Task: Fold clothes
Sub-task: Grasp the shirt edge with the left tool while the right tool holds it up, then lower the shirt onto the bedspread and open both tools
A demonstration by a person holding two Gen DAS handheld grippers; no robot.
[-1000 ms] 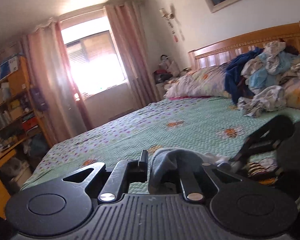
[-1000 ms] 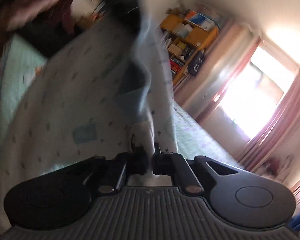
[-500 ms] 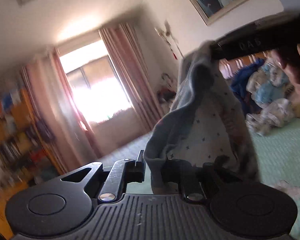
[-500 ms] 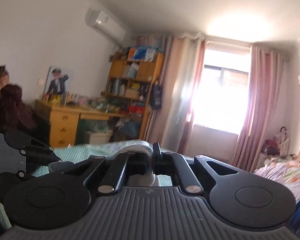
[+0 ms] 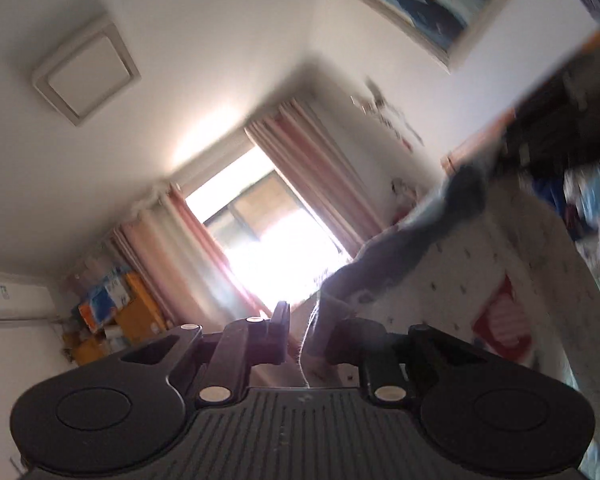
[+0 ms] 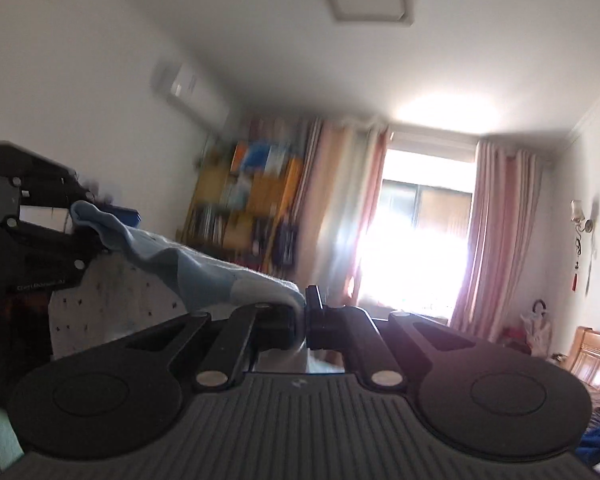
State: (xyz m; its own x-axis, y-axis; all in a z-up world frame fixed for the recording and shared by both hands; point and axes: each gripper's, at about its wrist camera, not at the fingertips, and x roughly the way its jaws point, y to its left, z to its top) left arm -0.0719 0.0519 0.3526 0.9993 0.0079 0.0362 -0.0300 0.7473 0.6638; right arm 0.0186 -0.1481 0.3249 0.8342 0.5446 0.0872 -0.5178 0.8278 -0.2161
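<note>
both grippers have come up off the bed since a second ago, and your views now take in ceiling and window [image 6: 416,232] rather than the bedspread. your garment [image 5: 500,280] hangs stretched between the two grippers: a pale, dotted cloth with a blue-grey band along its top edge. your left gripper [image 5: 306,334] has just been opening its jaws; a narrow gap shows, and the band's end lies between them, against the right-hand finger (whether the pads press on it you can't tell through the blur). your right gripper [image 6: 305,320] has its jaws nearly together, pinching the other end of the band, which runs leftward in that view to the left gripper. curtains [image 6: 504,240] flank the window.
</note>
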